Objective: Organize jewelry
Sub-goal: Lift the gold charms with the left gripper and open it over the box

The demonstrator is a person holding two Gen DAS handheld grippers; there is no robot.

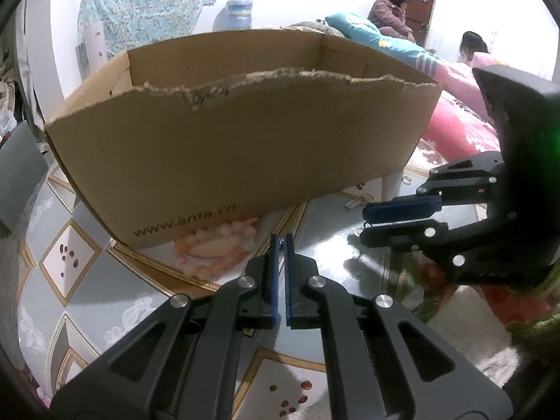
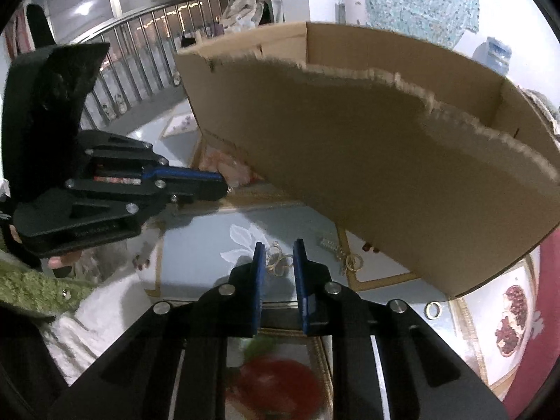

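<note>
Left tongs (image 1: 280, 241) are pinching something tiny I cannot identify — right tongs (image 2: 279, 252) are straddling a gold earring (image 2: 278, 260), part-open, beside the cardboard box (image 2: 367, 161).

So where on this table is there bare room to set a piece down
Bare tabletop lies between the left claw and right claw. Another free patch is left of the gold jewelry at the right claw. It is crowded along the cardboard box: pink bead bracelet and gold rings.
</note>
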